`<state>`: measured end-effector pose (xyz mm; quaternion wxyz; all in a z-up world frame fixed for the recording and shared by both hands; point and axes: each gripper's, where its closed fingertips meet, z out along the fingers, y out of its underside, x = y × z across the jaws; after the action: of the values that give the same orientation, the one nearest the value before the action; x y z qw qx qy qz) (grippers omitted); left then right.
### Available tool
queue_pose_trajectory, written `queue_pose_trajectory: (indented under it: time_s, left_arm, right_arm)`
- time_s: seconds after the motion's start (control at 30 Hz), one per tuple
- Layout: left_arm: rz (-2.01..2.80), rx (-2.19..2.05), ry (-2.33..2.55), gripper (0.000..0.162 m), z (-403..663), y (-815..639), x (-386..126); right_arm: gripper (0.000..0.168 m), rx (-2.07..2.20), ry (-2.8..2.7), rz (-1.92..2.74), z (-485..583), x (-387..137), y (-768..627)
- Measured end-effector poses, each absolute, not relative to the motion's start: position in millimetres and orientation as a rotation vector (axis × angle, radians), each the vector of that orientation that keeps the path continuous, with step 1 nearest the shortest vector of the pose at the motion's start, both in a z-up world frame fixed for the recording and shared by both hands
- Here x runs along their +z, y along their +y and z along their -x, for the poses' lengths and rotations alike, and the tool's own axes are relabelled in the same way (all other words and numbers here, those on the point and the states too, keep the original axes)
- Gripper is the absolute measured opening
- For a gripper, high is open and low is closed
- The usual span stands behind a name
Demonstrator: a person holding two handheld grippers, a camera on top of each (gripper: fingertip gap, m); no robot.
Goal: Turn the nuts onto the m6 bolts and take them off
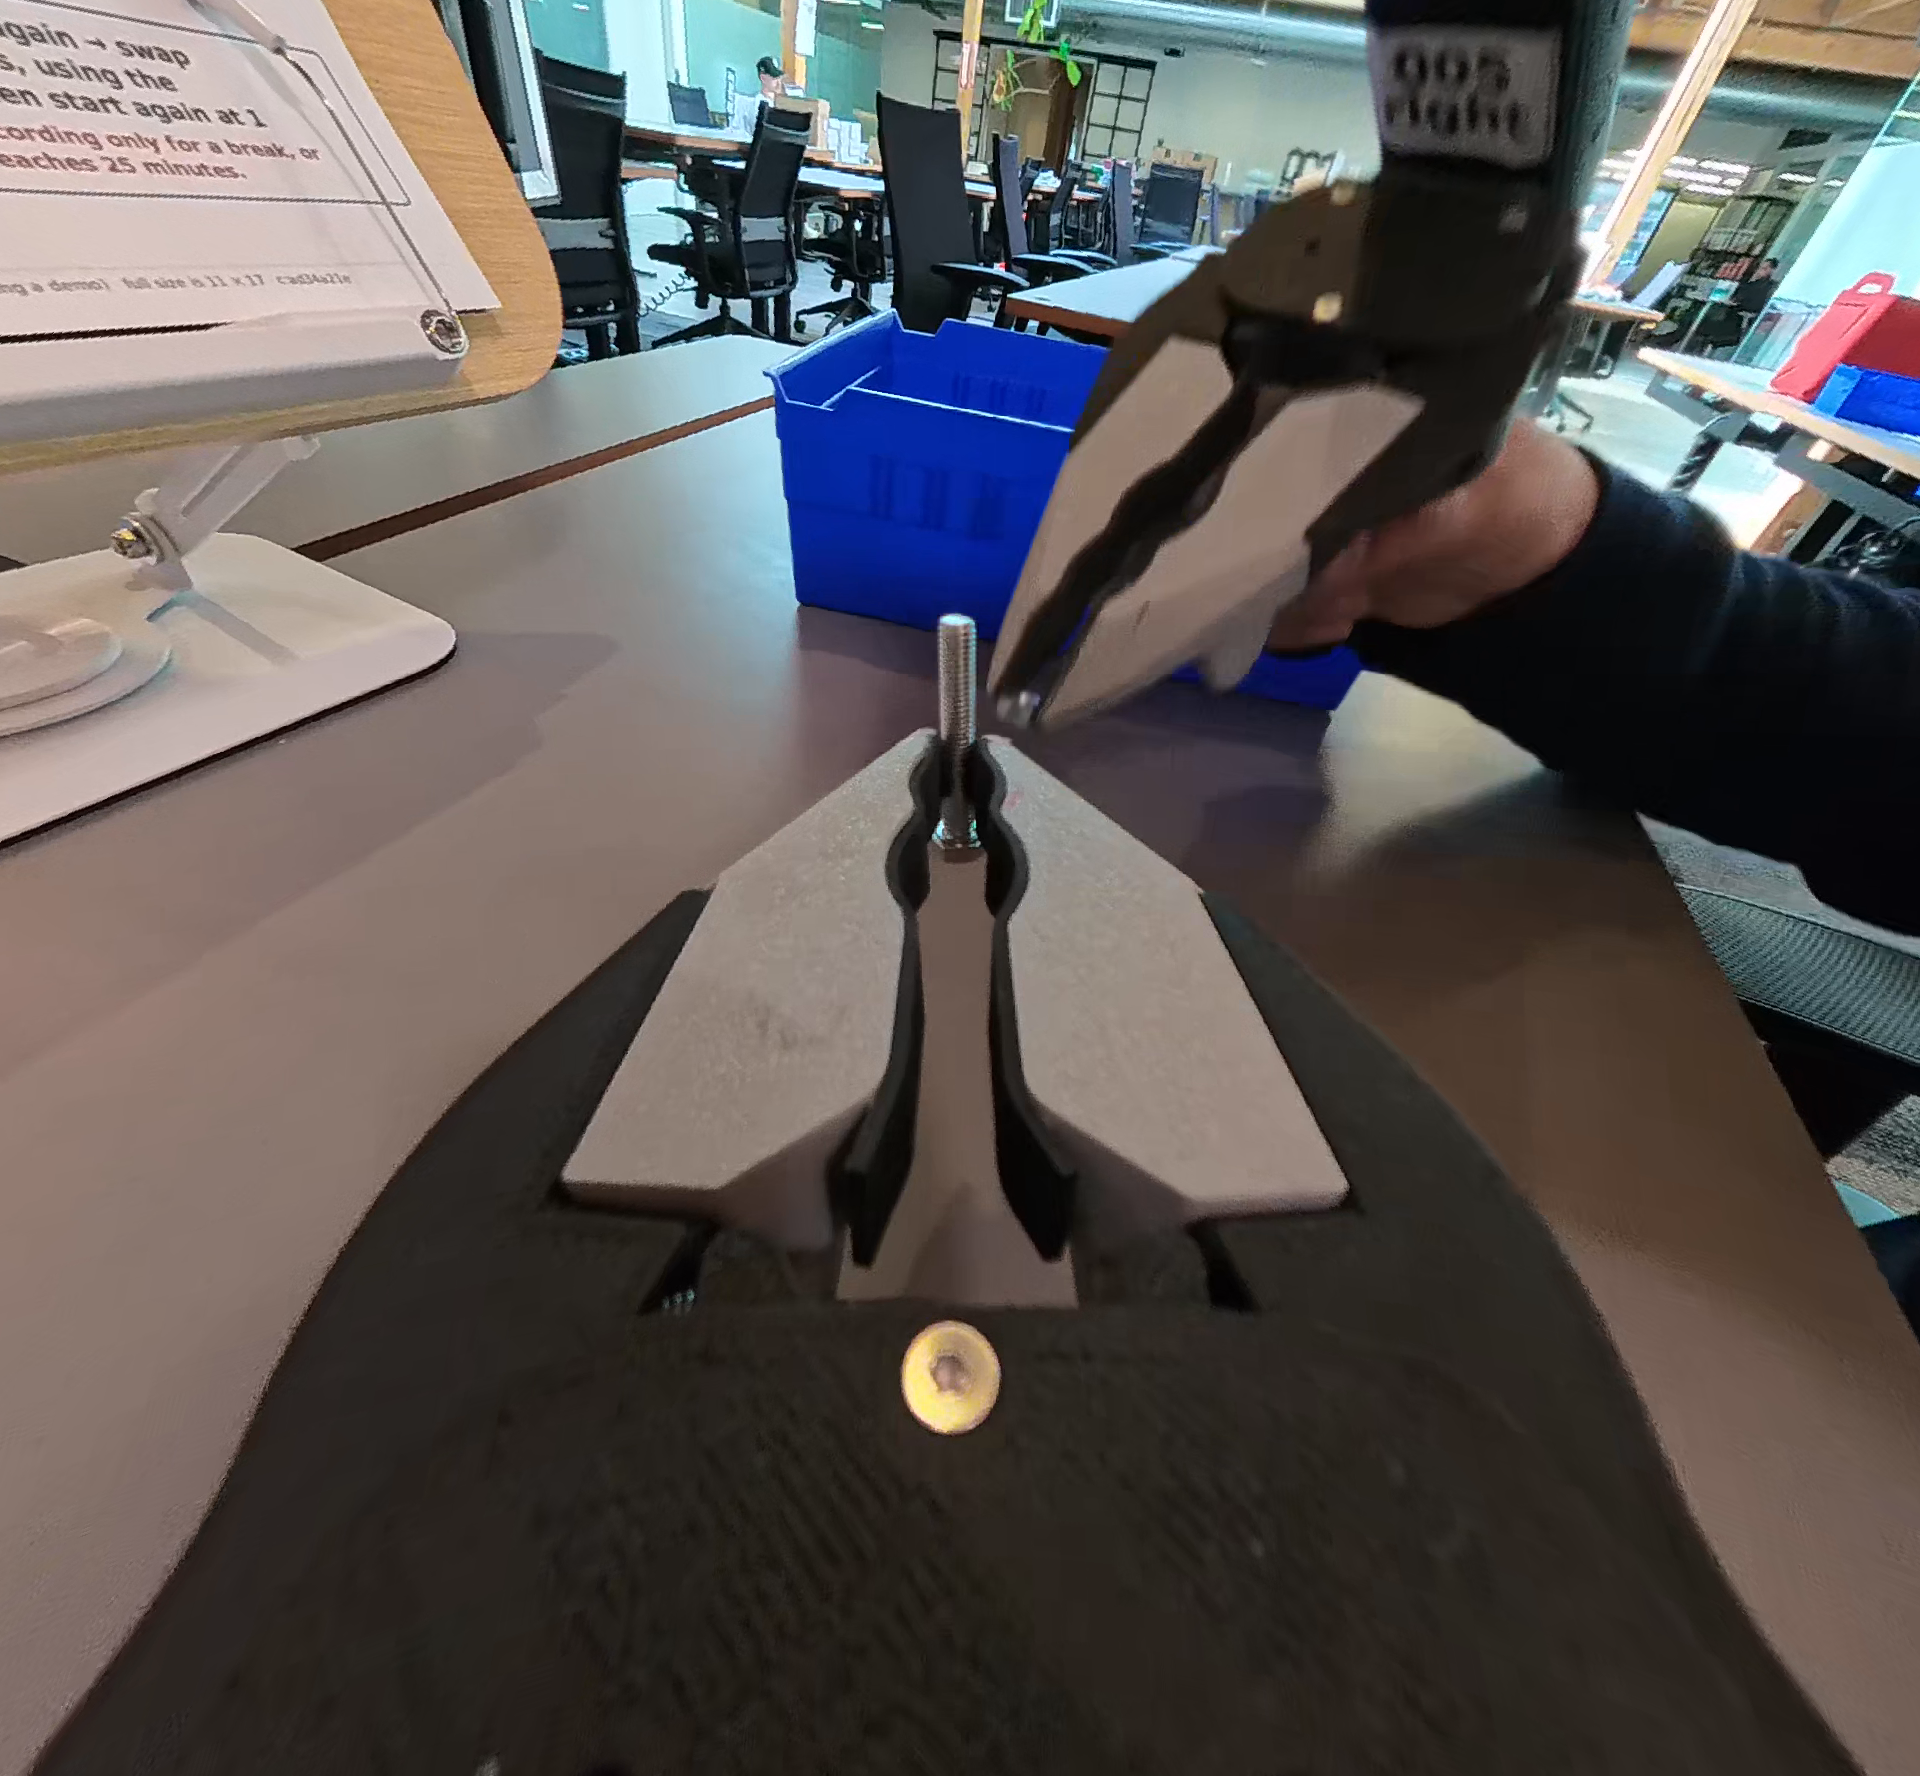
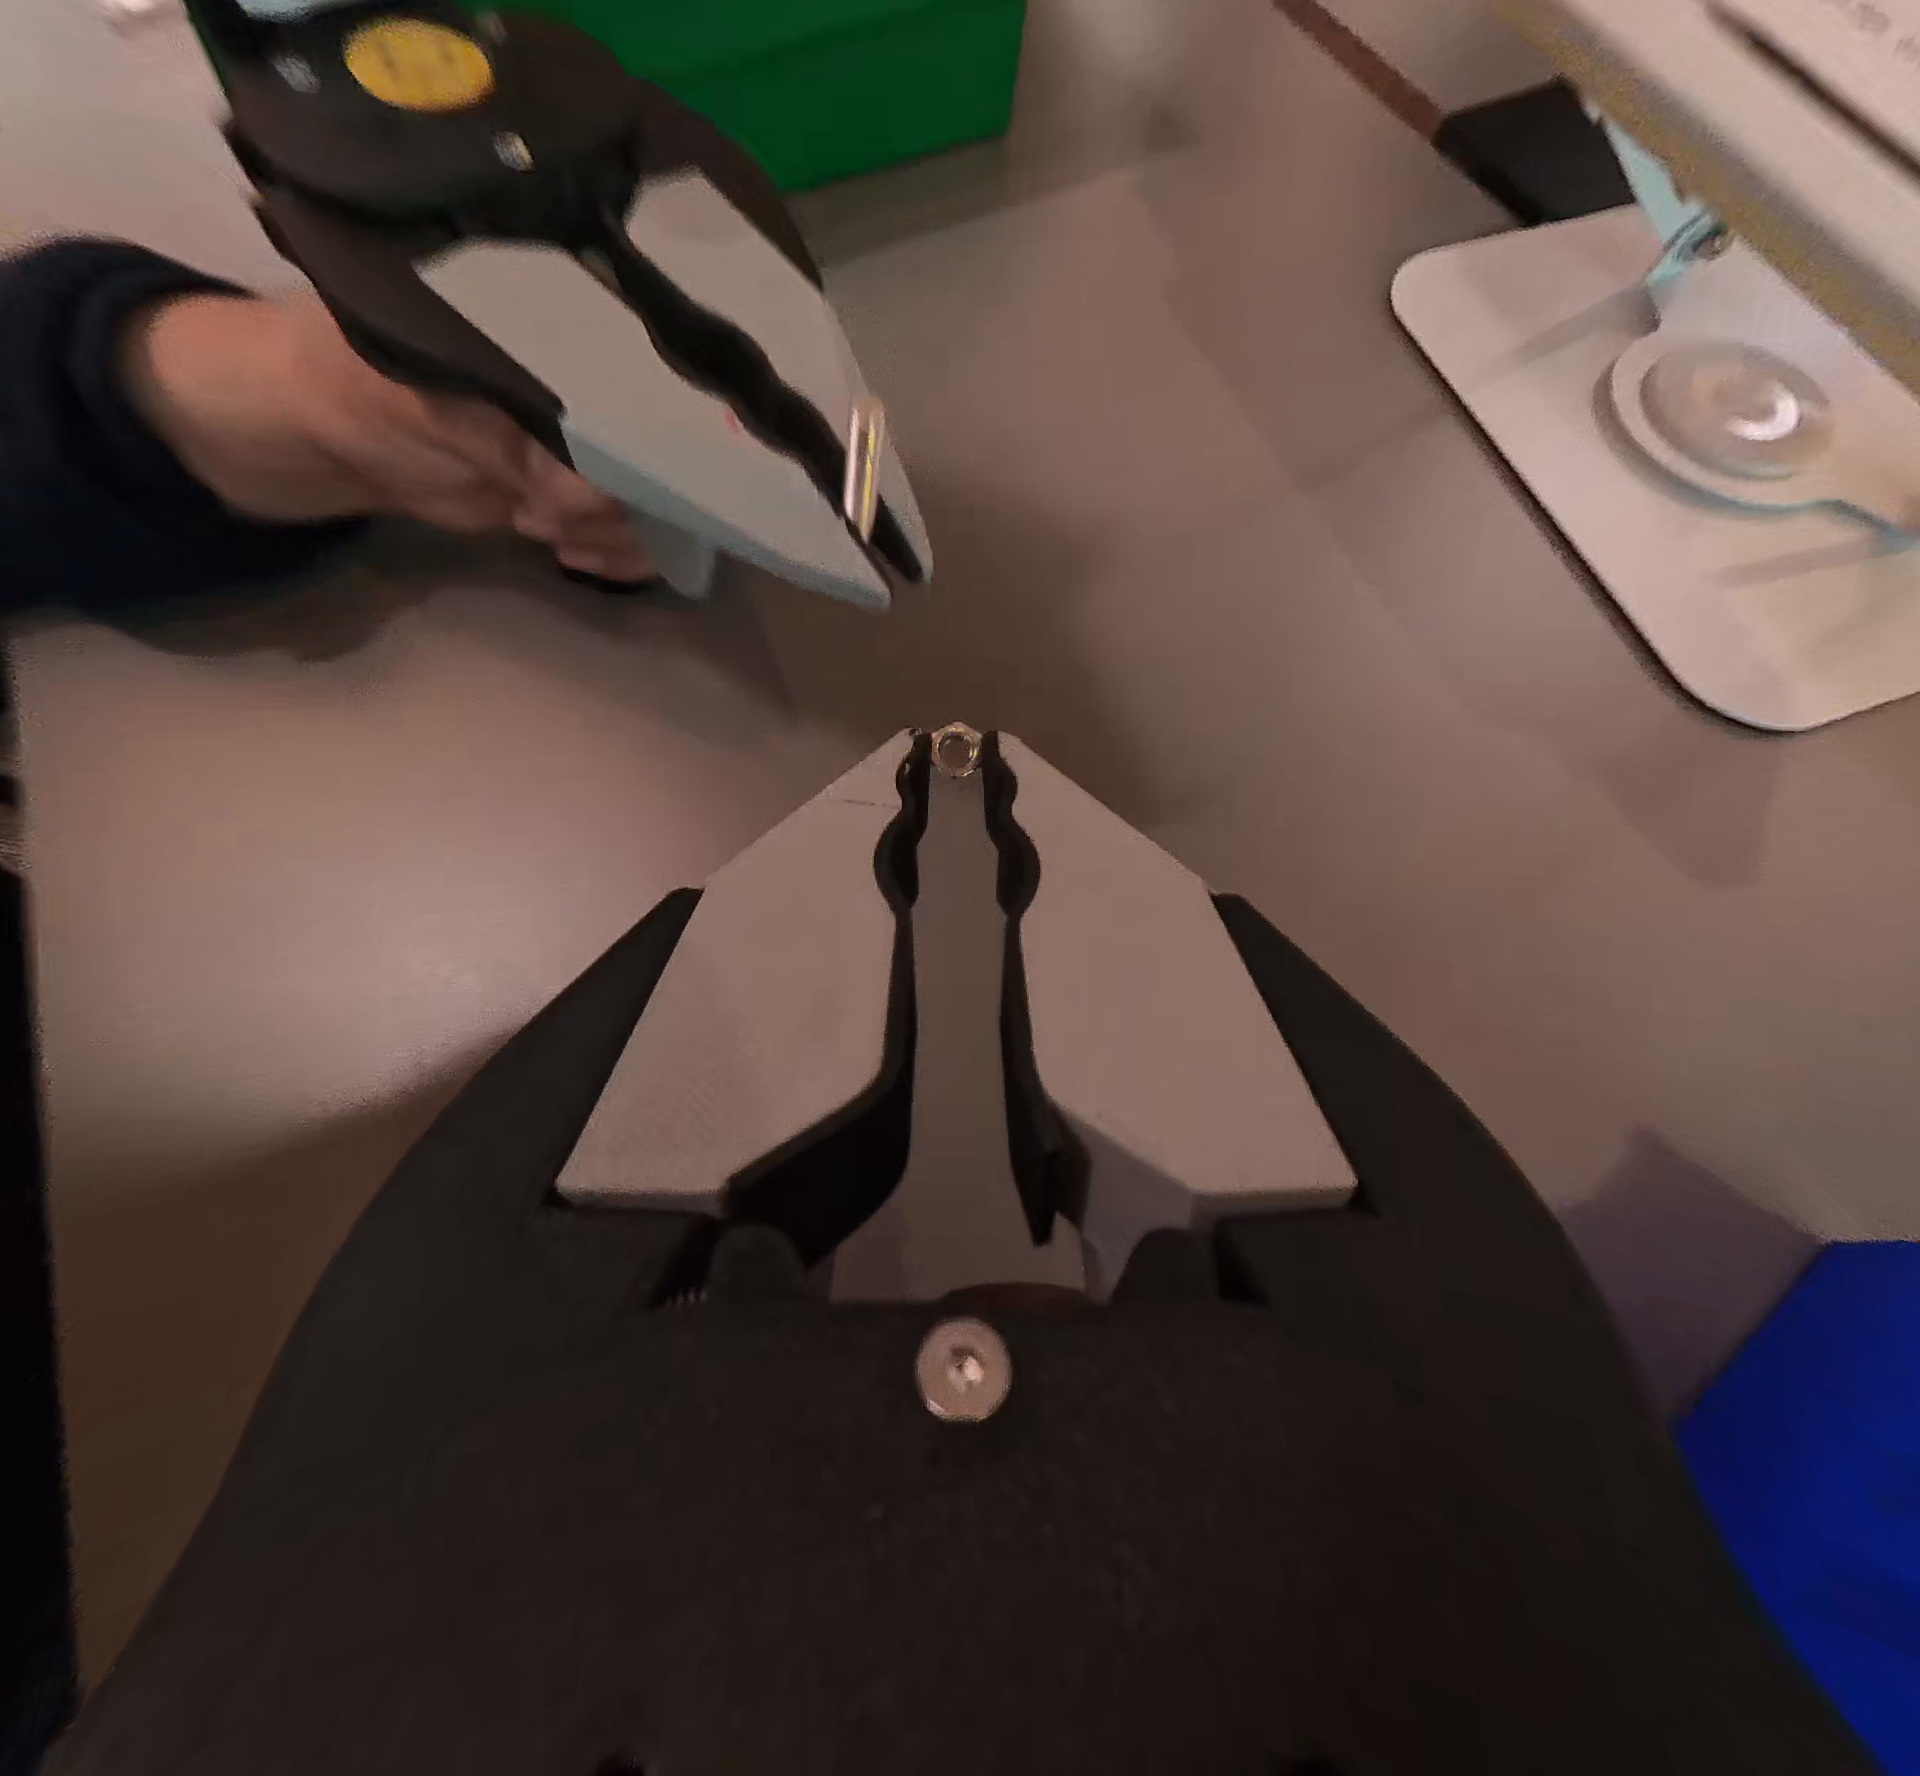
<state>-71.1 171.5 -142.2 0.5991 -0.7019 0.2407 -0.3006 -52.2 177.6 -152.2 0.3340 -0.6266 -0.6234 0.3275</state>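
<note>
My left gripper (image 1: 958, 758) is shut on a silver bolt (image 1: 956, 677) and holds it upright, threaded end up, head down between the pads. My right gripper (image 2: 953, 752) is shut on a small silver nut (image 2: 952, 750) at its fingertips. In the left wrist view the right gripper (image 1: 1023, 706) comes down from the upper right, its tip with the nut (image 1: 1016, 708) just right of the bolt's shaft, apart from it. In the right wrist view the left gripper (image 2: 894, 542) sits at upper left with the bolt (image 2: 862, 464) in its jaws.
A blue bin (image 1: 914, 469) stands on the dark table (image 1: 520, 739) behind the bolt. A green bin (image 2: 748, 1) is beyond the left gripper. A white stand (image 1: 229, 625) holding an instruction sheet is at the left. A person's hand (image 1: 1455, 542) holds the right gripper. Left and right tips are no more than a few centimetres apart.
</note>
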Motion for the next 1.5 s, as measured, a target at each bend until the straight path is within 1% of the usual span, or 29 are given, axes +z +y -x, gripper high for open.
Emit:
queue_pose_trajectory:
  time_s: [0.13,0.37,1.13,1.5]
  left_arm:
    - [1.621,-0.682,0.579,0.003,64,169,-142]
    - [1.615,-0.604,0.570,0.003,66,172,-141]
    - [1.627,-0.541,0.583,0.003,68,174,-143]
    - [1.629,-0.532,0.579,0.003,69,175,-142]
  right_arm:
    - [0.007,0.900,-1.683,1.592,59,-116,172]
    - [0.007,0.856,-1.813,1.553,76,-102,164]
    - [0.007,0.741,-1.950,1.593,85,-114,163]
    - [0.007,0.774,-1.939,1.606,87,-115,163]
